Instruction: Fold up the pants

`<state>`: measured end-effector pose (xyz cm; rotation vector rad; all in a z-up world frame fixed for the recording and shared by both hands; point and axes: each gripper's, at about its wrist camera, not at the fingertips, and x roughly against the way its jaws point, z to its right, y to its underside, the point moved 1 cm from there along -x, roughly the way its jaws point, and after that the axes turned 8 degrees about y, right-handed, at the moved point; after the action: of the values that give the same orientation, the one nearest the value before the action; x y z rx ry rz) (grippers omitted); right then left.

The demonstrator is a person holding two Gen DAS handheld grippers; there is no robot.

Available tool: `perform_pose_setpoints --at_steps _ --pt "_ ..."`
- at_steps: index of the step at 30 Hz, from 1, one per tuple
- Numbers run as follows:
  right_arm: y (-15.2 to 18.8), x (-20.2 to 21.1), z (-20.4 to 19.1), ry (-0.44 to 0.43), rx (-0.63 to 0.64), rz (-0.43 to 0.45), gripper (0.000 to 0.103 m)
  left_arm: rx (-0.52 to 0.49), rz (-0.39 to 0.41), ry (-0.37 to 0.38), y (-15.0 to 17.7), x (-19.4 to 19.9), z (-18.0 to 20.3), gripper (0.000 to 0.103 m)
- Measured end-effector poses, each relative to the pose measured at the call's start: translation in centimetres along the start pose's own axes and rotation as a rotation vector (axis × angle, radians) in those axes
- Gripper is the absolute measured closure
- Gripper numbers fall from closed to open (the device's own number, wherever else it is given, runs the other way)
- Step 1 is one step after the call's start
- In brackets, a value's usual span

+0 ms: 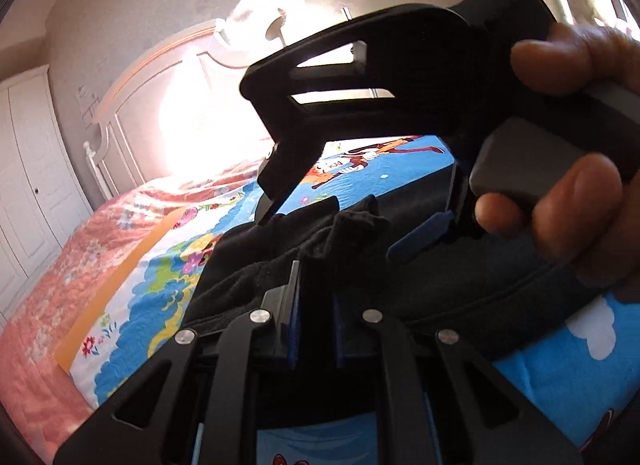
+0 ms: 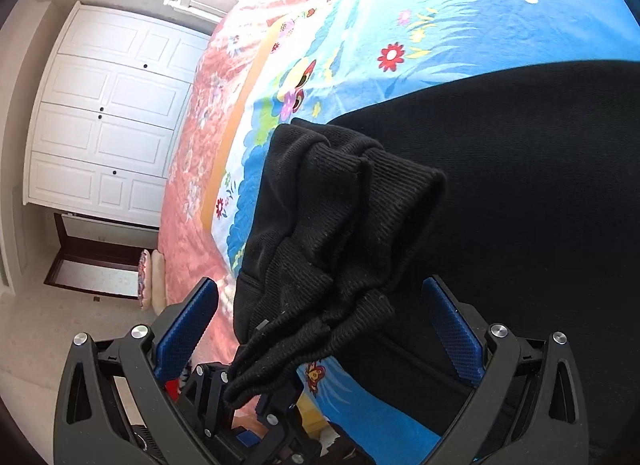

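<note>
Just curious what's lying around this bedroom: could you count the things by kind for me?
Black pants: 1
Hand-held grippers: 2 (left gripper, right gripper)
Bed: 1
White wardrobe: 1
Total: 5

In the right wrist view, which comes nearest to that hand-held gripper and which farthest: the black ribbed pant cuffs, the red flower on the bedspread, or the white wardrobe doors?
1. Black ribbed pant cuffs: between the blue pads of the right hand-held gripper, bunched.
2. Red flower: printed on the bedspread, beyond the pants.
3. White wardrobe doors: across the room, far left.
</note>
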<state>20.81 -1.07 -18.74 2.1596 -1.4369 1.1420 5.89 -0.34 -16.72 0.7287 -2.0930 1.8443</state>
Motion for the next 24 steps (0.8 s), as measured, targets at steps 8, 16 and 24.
perform_pose_setpoints --at_steps 8,16,24 --pt "-1.1 -4.7 -5.0 0.037 0.113 -0.083 0.036 -0.110 0.029 -0.098 1.4 1.7 0.4 0.091" --pt "-2.0 -2.1 -4.6 -0.044 0.116 -0.056 0.072 0.105 0.148 -0.119 2.6 5.5 -1.8 0.015" --pt "-3.1 5.9 -4.5 -0.167 0.079 0.028 0.075 0.555 0.040 0.106 6.8 3.8 -8.4 0.009"
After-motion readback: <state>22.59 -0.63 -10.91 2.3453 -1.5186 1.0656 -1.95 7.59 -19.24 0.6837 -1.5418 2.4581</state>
